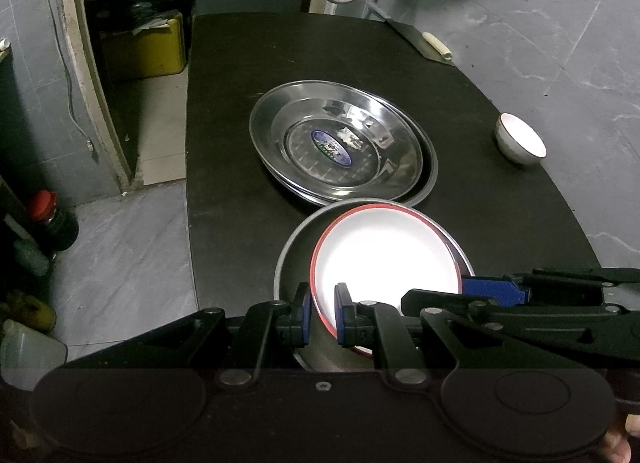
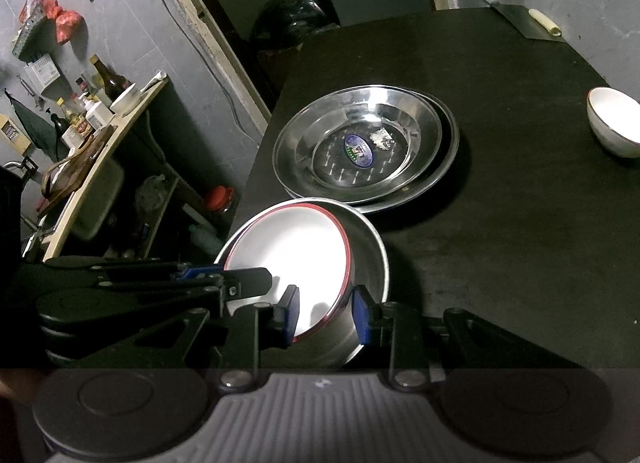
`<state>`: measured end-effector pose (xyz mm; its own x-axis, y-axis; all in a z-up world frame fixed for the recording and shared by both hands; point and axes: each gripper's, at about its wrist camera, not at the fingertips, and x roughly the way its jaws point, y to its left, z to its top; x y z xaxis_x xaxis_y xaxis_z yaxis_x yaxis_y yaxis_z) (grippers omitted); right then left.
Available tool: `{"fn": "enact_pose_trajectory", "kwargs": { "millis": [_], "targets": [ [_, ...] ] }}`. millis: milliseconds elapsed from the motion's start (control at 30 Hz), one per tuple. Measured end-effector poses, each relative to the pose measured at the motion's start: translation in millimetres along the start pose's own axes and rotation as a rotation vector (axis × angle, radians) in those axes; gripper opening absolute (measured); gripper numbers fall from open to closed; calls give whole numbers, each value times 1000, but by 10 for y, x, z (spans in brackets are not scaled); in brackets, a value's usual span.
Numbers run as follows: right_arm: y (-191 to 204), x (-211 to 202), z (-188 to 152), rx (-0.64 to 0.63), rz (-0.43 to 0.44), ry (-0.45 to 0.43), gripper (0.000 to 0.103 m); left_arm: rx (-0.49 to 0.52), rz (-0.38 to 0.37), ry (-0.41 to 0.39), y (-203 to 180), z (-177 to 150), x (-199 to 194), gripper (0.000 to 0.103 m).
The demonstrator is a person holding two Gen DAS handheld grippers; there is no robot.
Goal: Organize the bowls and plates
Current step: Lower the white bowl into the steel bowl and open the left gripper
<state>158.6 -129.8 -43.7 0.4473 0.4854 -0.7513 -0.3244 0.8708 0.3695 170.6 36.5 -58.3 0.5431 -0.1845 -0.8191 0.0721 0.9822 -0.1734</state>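
A white plate with a red rim point(image 1: 384, 255) lies tilted inside a shallow steel dish point(image 1: 288, 255) at the near edge of the black table point(image 1: 240, 103). My left gripper point(image 1: 323, 313) is shut on the white plate's near rim, which runs between the blue pads. In the right wrist view my right gripper point(image 2: 326, 315) is shut across the white plate point(image 2: 292, 255) and the wall of the steel dish point(image 2: 372, 259), one pad inside, one outside. Each gripper shows in the other's view: the right gripper point(image 1: 468, 287) and the left gripper point(image 2: 200, 273).
Stacked steel plates point(image 1: 336, 143) point(image 2: 360, 147) sit mid-table just beyond the dish. A small white bowl point(image 1: 520, 139) point(image 2: 614, 125) stands at the right edge. A cleaver point(image 1: 416, 41) lies at the far right corner. A red-capped bottle point(image 1: 48, 219) stands on the floor to the left.
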Motion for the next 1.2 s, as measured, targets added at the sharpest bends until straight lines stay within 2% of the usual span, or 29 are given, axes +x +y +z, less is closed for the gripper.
{"fn": "enact_pose_trajectory", "kwargs": {
  "millis": [700, 1100, 1200],
  "targets": [
    [-22, -20, 0, -2, -2, 0, 34, -13, 2, 7, -44, 14, 4, 19],
    [-8, -121, 5, -31, -15, -33, 43, -54, -16, -22, 10, 65, -72, 21],
    [-7, -164, 11, -38, -19, -44, 45, -70, -38, -58, 33, 77, -140, 27]
  ]
}}
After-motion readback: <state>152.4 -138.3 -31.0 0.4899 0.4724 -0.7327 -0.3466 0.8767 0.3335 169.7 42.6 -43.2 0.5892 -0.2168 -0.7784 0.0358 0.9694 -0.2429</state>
